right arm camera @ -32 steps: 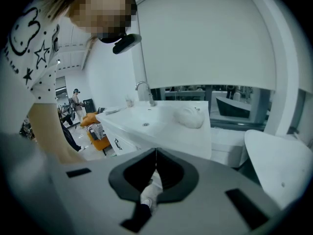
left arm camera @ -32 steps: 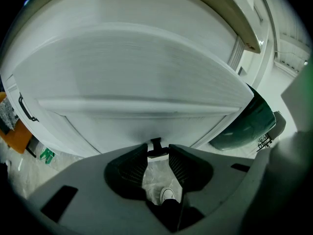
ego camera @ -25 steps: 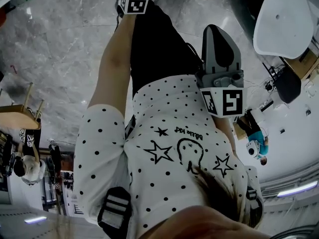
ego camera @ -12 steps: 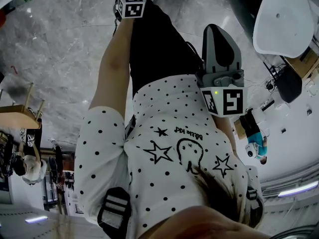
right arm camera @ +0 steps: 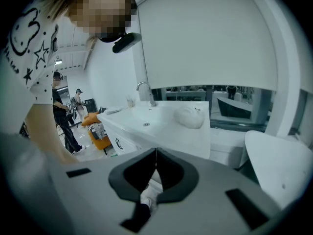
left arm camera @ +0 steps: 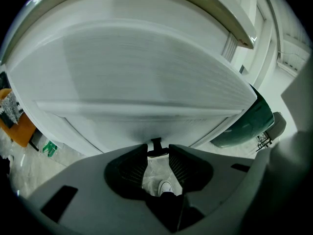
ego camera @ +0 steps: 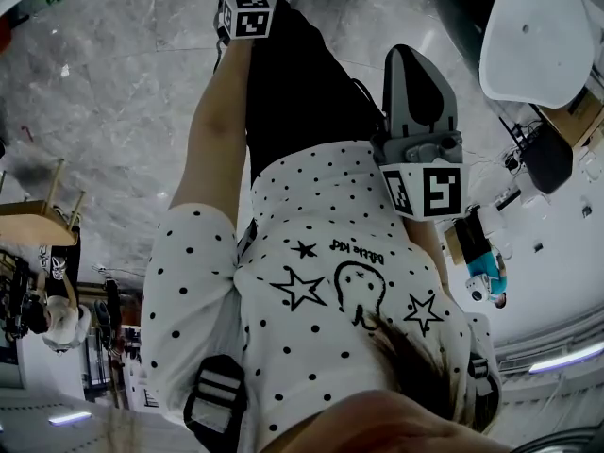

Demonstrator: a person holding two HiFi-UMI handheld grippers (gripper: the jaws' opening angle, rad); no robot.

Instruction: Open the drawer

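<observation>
1. Left hand-held gripper (left arm camera: 157,148) angled down at a white drawer front (left arm camera: 146,72). Jaws part-way apart, with the small dark handle (left arm camera: 155,142) bridging the tips. Tips appear to bear on its two ends. Read as a grasp on the handle, though the contact is hard to judge.
2. Right hand-held gripper (right arm camera: 156,153) clenched tip to tip, nothing between the jaws. Faces a white surface (right arm camera: 195,133) with a basin and tap (right arm camera: 143,88), away from the drawer. Judged idle for this step.
3. Drawer location: front fills the left gripper view, directly ahead of the jaws and beneath an overhanging top edge (left arm camera: 234,21). Drawer not made out in the head view, where only the person's body and both grippers show.
4. Done so far, by judgement: approach to the drawer, jaws lined up on the handle, probable grip.
5. Not done: no dark gap and no drawer interior visible along the front's edges, so the drawer is judged shut or barely started.
6. Left to do: pull straight back on the handle until the drawer stands open. Handle small, so slip-off is the likely failure.
</observation>
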